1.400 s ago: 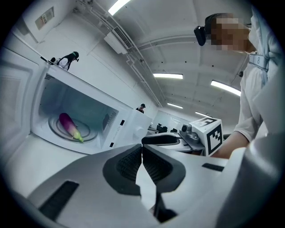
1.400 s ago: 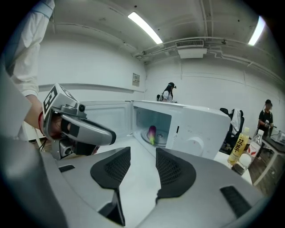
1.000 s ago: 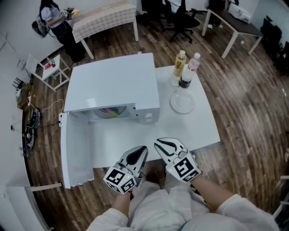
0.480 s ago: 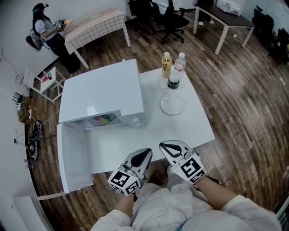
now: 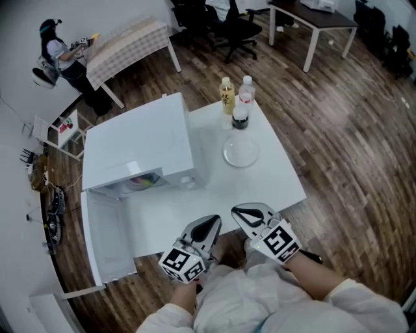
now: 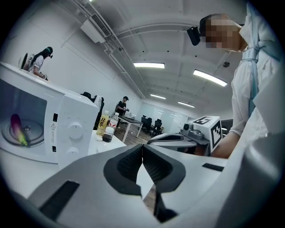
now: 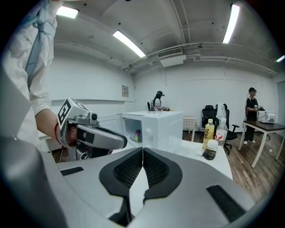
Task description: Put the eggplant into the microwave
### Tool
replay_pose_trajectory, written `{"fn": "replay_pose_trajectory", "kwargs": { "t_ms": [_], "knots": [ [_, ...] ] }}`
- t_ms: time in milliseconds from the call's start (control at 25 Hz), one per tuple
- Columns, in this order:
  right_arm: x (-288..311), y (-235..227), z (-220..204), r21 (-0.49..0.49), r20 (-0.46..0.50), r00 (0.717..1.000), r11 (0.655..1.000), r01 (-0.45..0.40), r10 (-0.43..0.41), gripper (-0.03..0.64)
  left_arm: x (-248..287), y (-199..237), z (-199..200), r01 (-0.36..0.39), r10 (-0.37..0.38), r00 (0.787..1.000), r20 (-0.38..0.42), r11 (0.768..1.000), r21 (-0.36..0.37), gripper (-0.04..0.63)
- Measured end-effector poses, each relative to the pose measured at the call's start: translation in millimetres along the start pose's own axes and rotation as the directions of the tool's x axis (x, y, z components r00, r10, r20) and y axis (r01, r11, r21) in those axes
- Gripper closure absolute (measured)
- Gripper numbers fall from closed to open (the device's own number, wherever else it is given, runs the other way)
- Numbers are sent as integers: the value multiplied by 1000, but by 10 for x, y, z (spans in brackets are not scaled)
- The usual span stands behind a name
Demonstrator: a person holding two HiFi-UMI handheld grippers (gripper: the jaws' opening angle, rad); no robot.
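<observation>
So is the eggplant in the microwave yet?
Yes, the eggplant lies inside the microwave. Nothing is in hand: the left gripper and right gripper are both shut and empty, at the near edge of the table. Only the open door may need closing.

We record an open-plan office serving as a test room: wood-plank floor, black swivel chairs, a desk, strip lights and a ceiling air-conditioner overhead. A microwave stands on a white table mid-room.
</observation>
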State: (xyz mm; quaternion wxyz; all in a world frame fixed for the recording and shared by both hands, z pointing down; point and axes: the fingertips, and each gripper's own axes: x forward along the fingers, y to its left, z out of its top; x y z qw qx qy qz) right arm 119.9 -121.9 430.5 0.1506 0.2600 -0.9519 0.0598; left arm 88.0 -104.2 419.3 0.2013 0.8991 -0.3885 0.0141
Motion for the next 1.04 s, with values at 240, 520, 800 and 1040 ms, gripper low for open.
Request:
{"fn": "replay_pose_trajectory", "kwargs": {
  "t_ms": [240, 520, 800, 1040],
  "knots": [
    [-18, -56, -31, 11, -8, 1000, 1000, -7, 7, 584, 57, 3, -24, -2, 2, 1000, -2, 1000, -1, 592],
    [-39, -76, -15, 9, 0, 1000, 1000, -12, 12, 584, 62, -9, 17, -14, 14, 1000, -7, 1000, 4, 592],
    [-59, -67, -4, 13, 2, 1000, 1000, -11, 11, 584, 69, -22, 26, -14, 14, 1000, -3, 1000, 9, 592],
    [-48, -65, -23, 15, 2, 1000, 1000, -10, 10, 584, 47, -11, -5, -17, 17, 1000, 0, 1000, 7, 592]
  ]
}}
